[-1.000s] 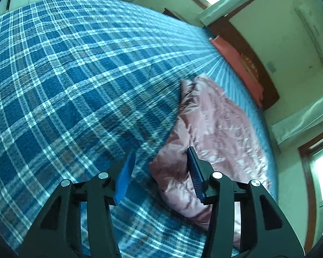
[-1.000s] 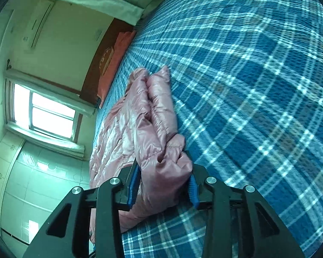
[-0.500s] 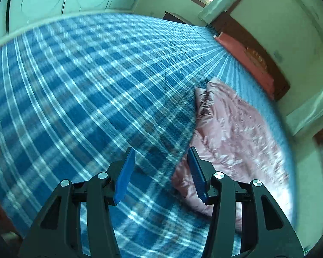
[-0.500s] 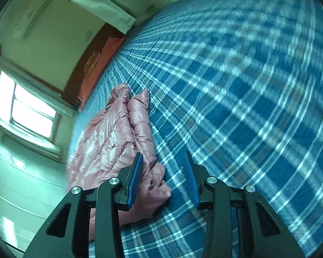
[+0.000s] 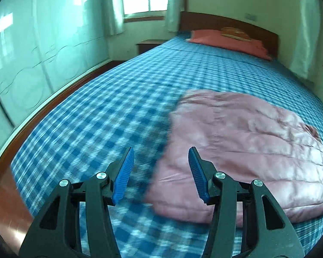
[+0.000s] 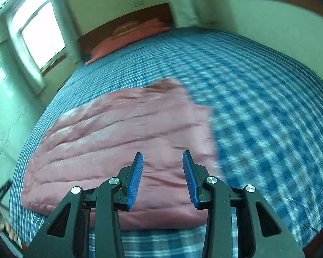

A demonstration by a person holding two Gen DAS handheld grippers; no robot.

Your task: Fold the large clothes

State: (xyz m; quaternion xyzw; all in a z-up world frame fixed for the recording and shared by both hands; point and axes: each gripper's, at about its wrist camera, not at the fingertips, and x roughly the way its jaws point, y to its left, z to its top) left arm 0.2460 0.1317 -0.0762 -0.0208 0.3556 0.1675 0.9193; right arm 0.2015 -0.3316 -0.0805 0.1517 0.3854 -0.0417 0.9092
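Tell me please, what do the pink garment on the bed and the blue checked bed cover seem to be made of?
The pink quilted jacket looks like padded synthetic fabric, perhaps nylon: a slight sheen and stitched puffy rows show. The blue and white checked bed cover looks like matte woven cloth, perhaps cotton; no shine shows, but blur hides the weave.

The pink jacket [image 5: 243,142] is showing a quilted, puffy cloth with a soft satin sheen. The checked bedspread [image 5: 109,111] is looking like matt woven cloth. At the far end, the headboard [image 5: 230,22] is showing dark polished wood, and the pillow [image 5: 224,40] matt reddish cloth. The gripper fingers [image 6: 135,178] are wearing ribbed blue pads on matt black plastic, with shiny metal screws.
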